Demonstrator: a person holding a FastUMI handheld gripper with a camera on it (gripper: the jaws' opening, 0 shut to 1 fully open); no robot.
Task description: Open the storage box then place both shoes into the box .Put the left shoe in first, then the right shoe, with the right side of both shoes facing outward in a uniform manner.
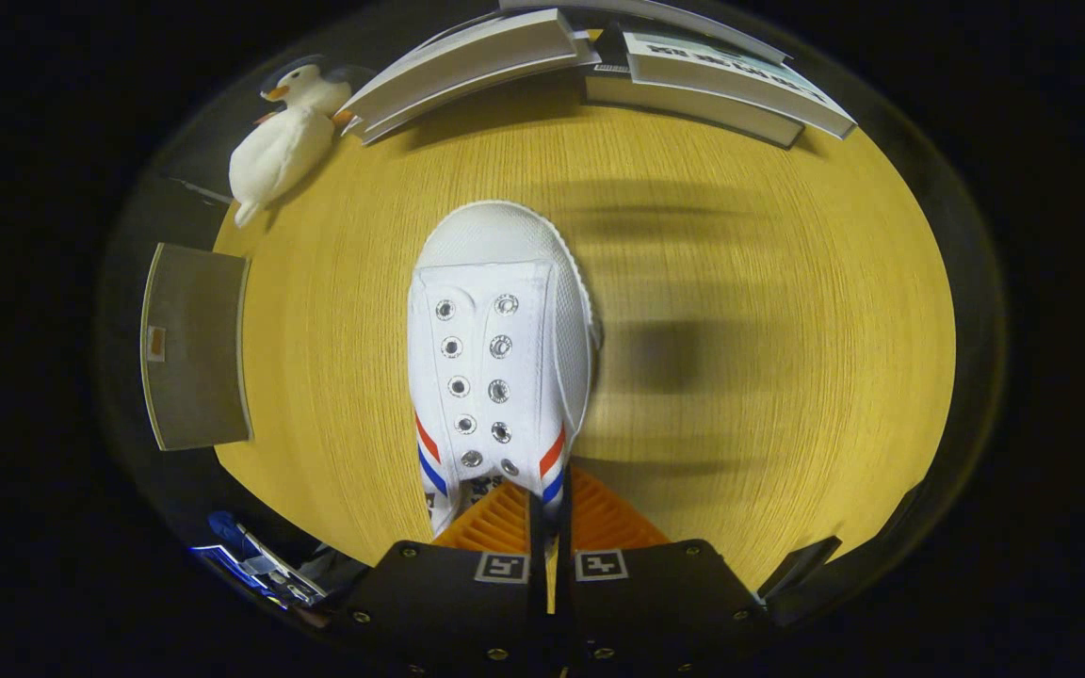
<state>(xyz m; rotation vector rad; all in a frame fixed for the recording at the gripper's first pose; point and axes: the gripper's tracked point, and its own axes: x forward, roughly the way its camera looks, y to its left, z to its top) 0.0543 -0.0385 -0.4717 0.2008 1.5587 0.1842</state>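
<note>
Wood table (pixel 769 311): yellow grain, books (pixel 721 85) and toy duck (pixel 283 141) at its far edge.
My gripper (pixel 550 527): clenched, seemingly on the white shoe (pixel 500 348).

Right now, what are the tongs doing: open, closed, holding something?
Tongs: closed on the rear of the white shoe, lifted above the wooden table.

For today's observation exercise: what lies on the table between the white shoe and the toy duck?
Gripper view: only bare yellow table separates the white shoe, pinched by the tongs, from the toy duck.
</note>
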